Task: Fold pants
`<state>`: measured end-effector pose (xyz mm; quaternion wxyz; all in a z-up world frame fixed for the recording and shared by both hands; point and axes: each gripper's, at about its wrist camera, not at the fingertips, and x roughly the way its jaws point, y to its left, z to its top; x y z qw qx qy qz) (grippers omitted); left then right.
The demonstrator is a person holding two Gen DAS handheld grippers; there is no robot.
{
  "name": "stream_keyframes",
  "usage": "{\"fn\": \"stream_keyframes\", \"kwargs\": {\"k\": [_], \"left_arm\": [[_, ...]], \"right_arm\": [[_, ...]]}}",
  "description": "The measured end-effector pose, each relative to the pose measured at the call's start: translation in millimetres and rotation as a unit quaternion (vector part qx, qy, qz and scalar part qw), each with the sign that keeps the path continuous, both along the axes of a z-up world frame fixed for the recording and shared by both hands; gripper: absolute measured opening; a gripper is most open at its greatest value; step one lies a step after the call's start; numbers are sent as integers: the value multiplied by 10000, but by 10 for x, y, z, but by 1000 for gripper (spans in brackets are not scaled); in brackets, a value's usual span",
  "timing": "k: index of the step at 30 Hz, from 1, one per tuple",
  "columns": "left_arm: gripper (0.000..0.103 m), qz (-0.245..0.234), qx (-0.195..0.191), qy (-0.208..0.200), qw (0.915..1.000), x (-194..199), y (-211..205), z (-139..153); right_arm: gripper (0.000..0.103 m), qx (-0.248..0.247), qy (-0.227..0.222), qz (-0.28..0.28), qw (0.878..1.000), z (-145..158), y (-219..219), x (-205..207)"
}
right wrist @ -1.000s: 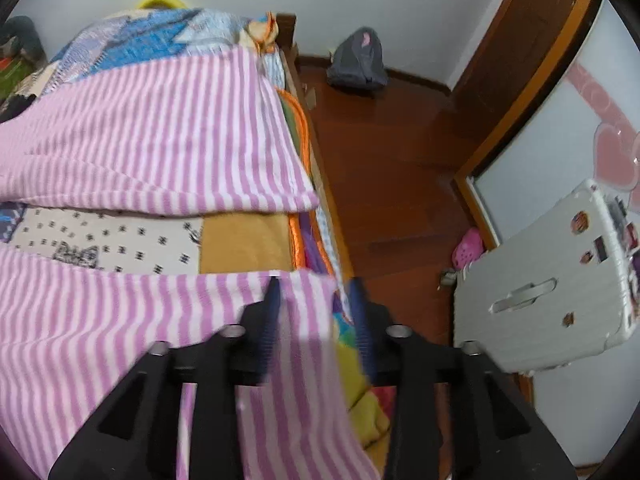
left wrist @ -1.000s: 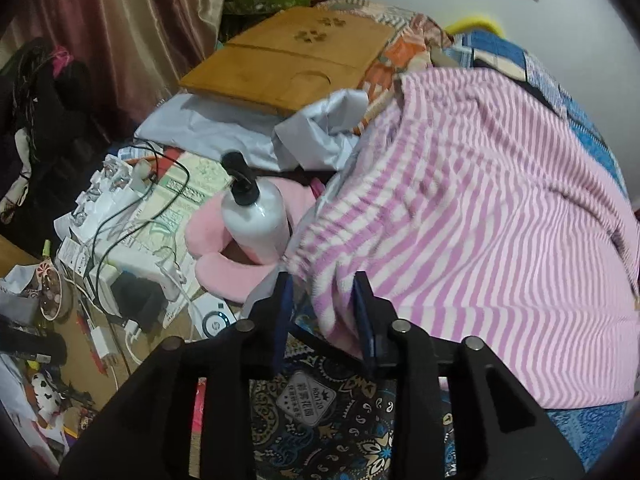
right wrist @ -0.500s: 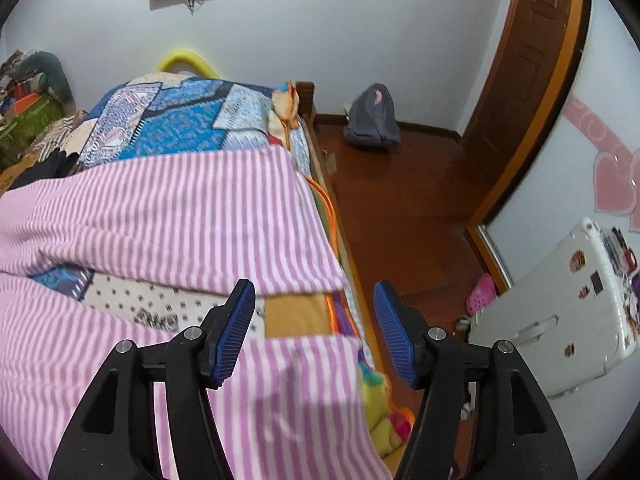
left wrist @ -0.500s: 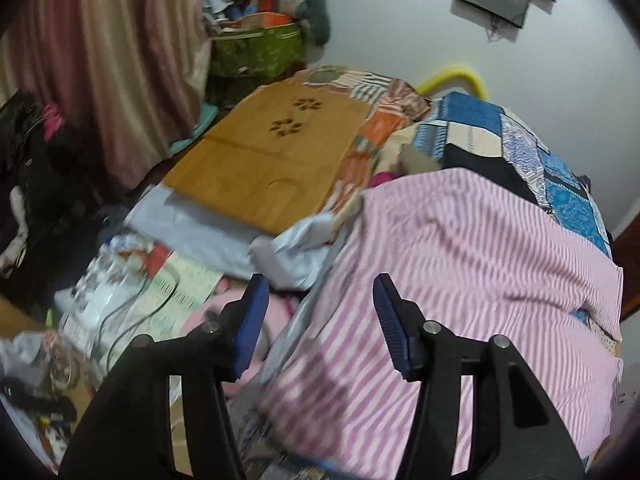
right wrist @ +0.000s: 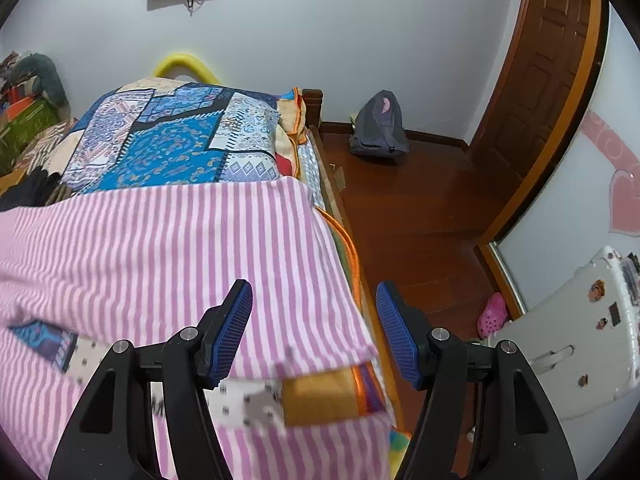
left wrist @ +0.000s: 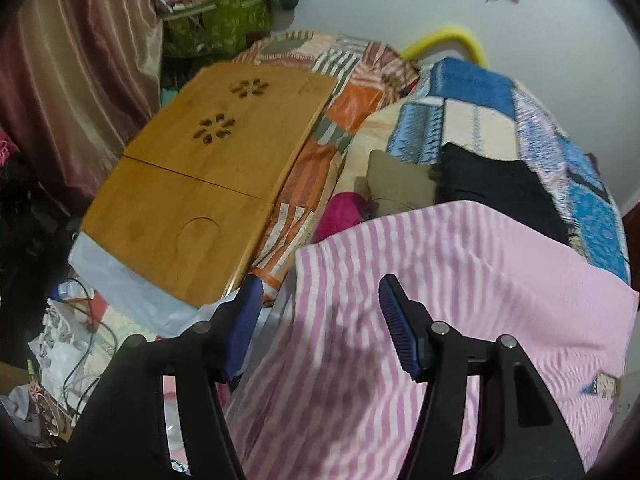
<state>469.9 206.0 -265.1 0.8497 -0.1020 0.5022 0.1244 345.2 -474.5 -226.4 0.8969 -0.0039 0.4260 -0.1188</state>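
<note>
Pink-and-white striped pants (left wrist: 460, 292) lie spread across the patchwork bed. In the left wrist view their left edge hangs down just below my left gripper (left wrist: 320, 296). Its jaws are opening, and the blue pads hover above the cloth without pressing on it. In the right wrist view two striped legs show: the far leg (right wrist: 160, 248) and the near leg (right wrist: 280, 448), with bedsheet between them. My right gripper (right wrist: 314, 296) stands open over the far leg's hem corner at the bed's right edge, gripping nothing.
A wooden lap tray (left wrist: 208, 184) lies left of the pants, with black cloth (left wrist: 492, 192) beyond them. Cables and clutter (left wrist: 72, 340) fill the floor at left. Right of the bed are a wooden floor, a grey backpack (right wrist: 378, 128), a white suitcase (right wrist: 580, 340) and a door (right wrist: 552, 60).
Both grippers have let go of the striped cloth and spread their jaws. The left one swept away from the bottle towards the wooden tray. The right one moved forward over the far leg.
</note>
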Motion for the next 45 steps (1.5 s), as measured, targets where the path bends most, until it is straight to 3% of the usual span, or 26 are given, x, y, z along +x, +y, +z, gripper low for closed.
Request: {"fn": "stream_keyframes", "kwargs": {"k": [6,16,21,25,29,31,32,35,37,39,45], "left_arm": [[60,94,5,397,9992,407,110,-457],[60,336,-765,536,9951,654,235,-942],[55,55,-39,609,9981,718,-30,-988],[44,1,254,596,9979,736,-118,-980],[36,-22,372,587,9976,738,-135,-971],[34,-65,379,596,9975,735,-152,-955],[32,-69,417,598,9973,737,-170,-938],[24,-284,522,626,9963,743,-274,-877],[18,-441,771,624,9941,723,-379,-832],[4,-561,1039,557,9914,679,-497,-738],[4,-324,1311,323,9903,616,-539,-415]], "right_arm": [[61,118,121,-97,9998,-220,-63,403],[61,558,207,-147,9981,-472,-191,916],[61,615,262,-114,9977,-627,-215,1158],[61,528,116,-295,9981,-689,-302,1286],[60,884,122,-354,9954,-774,-380,1342],[48,1007,123,-233,9946,-787,-357,1355],[36,1020,107,-176,9946,-777,-336,1351],[12,687,156,-95,9975,-738,-216,1325],[10,458,133,-75,9988,-709,-160,1313],[7,351,88,-65,9993,-671,-130,1284],[6,279,-270,-390,9985,-407,-189,1181]]}}
